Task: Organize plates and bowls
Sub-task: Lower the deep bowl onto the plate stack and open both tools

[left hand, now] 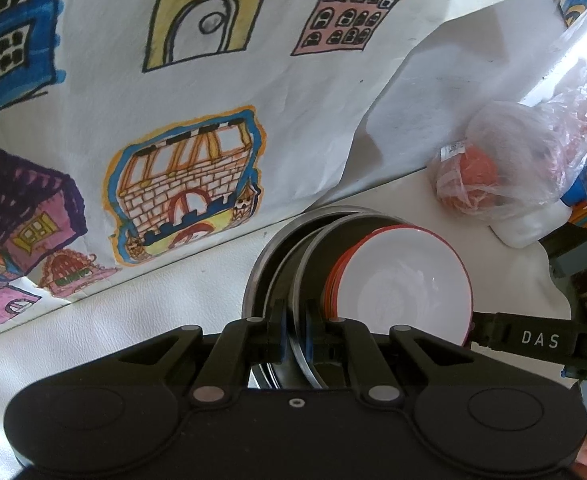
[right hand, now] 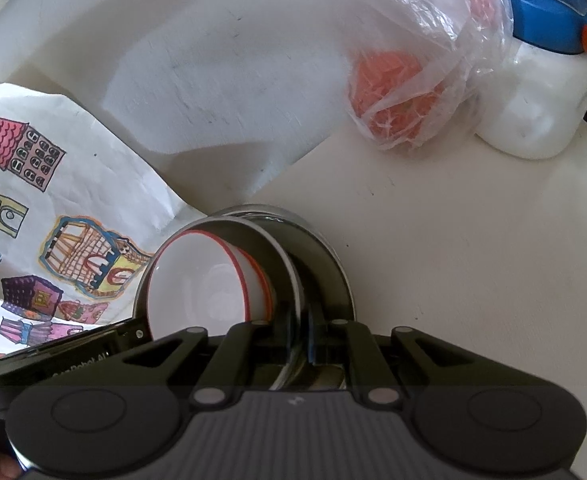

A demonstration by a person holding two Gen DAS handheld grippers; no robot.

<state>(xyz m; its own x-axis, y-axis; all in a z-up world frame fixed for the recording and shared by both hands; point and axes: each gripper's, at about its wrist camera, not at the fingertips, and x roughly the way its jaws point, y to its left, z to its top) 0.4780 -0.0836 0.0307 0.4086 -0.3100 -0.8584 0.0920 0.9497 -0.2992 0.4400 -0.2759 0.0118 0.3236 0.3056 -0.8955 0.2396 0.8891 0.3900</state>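
Observation:
A white bowl with a red rim [left hand: 405, 284] sits inside a steel plate [left hand: 313, 248], which rests in a second, larger steel plate [left hand: 259, 268]. My left gripper [left hand: 295, 328] is shut on the inner steel plate's rim. In the right wrist view the same white bowl [right hand: 201, 280] lies in the inner steel plate [right hand: 281, 256], over the outer steel plate [right hand: 329, 256]. My right gripper [right hand: 299, 332] is shut on the inner plate's rim from the opposite side. The stack is tilted between both grippers above the white table [right hand: 473, 248].
A child's drawing of coloured houses [left hand: 181, 100] hangs on the wall behind the table. A clear plastic bag with an orange-red item [right hand: 397, 96] and a white bottle with a blue cap [right hand: 541, 92] lie at the table's far side.

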